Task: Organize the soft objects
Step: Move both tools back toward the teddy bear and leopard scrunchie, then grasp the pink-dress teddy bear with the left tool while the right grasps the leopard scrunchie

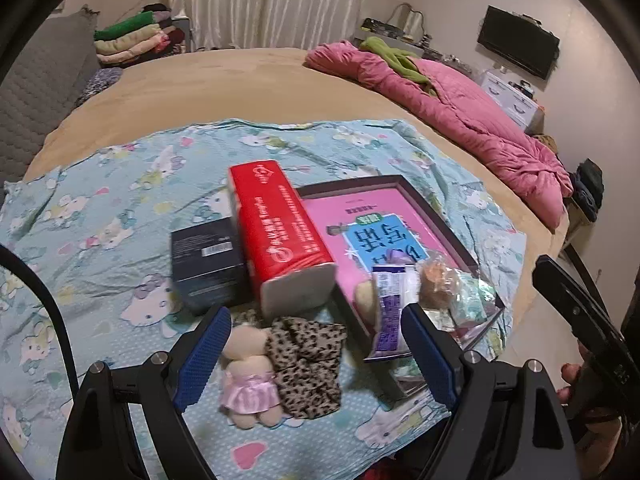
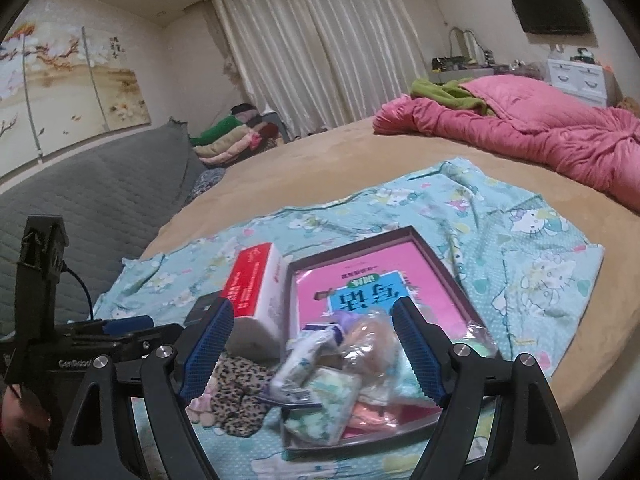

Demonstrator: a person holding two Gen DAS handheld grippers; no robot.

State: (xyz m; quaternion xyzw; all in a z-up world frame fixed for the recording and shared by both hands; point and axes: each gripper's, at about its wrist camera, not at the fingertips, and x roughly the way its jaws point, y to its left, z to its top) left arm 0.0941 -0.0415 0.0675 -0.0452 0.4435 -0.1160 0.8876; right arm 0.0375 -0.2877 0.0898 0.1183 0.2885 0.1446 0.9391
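The scene sits on a bed (image 1: pixel 248 80) covered by a tan sheet, with a light blue cartoon-print cloth (image 1: pixel 100 216) spread across the near part.

Left gripper (image 1: pixel 316 356): the jaws stand wide apart and hold nothing. Between the blue pads, on the cloth, lie a small plush doll (image 1: pixel 248 376) in a pink skirt and, touching its right side, a leopard-print fabric piece (image 1: pixel 308 360).

Beyond these, from left to right:
- A dark box (image 1: pixel 206 270) rests flat on the cloth.
- A red tissue pack (image 1: pixel 276 224) leans just beside the dark box, its white end toward the camera.
- A shallow dark-rimmed tray (image 1: pixel 452 224) holds a pink book (image 1: pixel 368 220) with a blue label.
- At the near end of the tray lie a purple-and-white packet (image 1: pixel 390 312) and several small items in clear wrappers (image 1: pixel 440 280); their contents cannot be identified.

Right gripper (image 2: pixel 314 356): the jaws stand wide apart, empty, positioned over the near end of the tray, where the wrapped items lie between the pads.

A pink quilt (image 1: pixel 472 120) lies bunched along the far right side of the bed.
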